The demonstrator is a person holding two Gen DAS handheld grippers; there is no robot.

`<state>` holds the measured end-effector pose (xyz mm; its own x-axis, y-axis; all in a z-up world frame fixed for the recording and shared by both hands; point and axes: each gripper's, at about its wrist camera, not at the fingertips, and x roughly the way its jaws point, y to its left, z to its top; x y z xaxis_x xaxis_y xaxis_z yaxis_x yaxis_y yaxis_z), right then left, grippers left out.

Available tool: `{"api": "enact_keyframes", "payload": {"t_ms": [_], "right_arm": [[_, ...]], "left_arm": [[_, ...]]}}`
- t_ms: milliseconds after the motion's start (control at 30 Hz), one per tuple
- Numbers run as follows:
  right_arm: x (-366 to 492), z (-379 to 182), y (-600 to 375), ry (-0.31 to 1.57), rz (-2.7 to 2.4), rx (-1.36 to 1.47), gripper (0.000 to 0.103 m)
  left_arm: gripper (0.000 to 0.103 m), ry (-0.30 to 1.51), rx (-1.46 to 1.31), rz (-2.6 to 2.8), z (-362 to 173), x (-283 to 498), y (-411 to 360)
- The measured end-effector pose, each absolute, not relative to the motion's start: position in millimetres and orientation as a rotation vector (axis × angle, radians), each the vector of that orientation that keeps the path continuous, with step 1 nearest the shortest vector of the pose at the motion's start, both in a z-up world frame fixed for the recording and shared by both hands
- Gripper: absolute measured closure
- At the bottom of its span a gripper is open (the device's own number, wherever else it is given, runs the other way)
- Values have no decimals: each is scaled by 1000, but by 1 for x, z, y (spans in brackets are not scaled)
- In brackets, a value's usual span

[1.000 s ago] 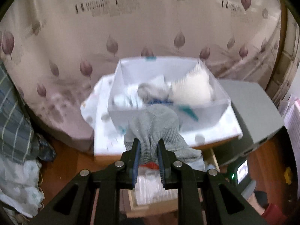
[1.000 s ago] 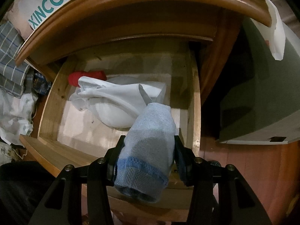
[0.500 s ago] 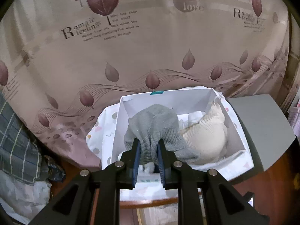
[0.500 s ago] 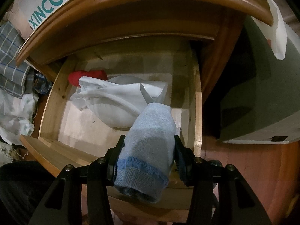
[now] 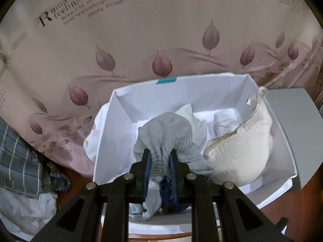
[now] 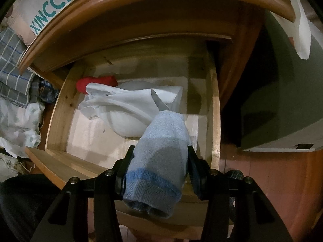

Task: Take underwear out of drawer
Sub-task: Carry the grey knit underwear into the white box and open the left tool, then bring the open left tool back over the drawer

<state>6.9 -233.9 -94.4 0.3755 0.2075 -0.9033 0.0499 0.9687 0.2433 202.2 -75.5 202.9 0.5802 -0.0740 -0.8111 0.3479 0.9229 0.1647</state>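
Grey garment (image 5: 163, 139) now lower inside white box (image 5: 109, 141)

Curtain (image 5: 161, 30), left wrist view: large dark script at upper left, starts with "R", likely "Romantic feeling", letters blurred; smaller lines beside it unreadable. More script at upper right edge, cut off, unreadable.

Shoe box (image 6: 50, 2), right wrist view, atop wooden cabinet: teal print "XINCCI", smaller "VOGUE SHOES" beside it.
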Motion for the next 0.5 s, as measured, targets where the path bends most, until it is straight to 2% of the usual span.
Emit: {"api": "enact_keyframes", "payload": {"t_ms": [167, 367, 433, 500], "right_arm": [[8, -95, -233, 1188, 107, 248, 57], [8, -95, -234, 1195, 108, 246, 57], [8, -96, -234, 1196, 107, 245, 57], [9, -96, -233, 1197, 107, 245, 57]], "left_arm": [[85, 963, 330, -232, 187, 205, -70], [76, 993, 306, -209, 180, 203, -62], [63, 986, 297, -209, 184, 201, -61], [57, 978, 274, -218, 189, 197, -60]]}}
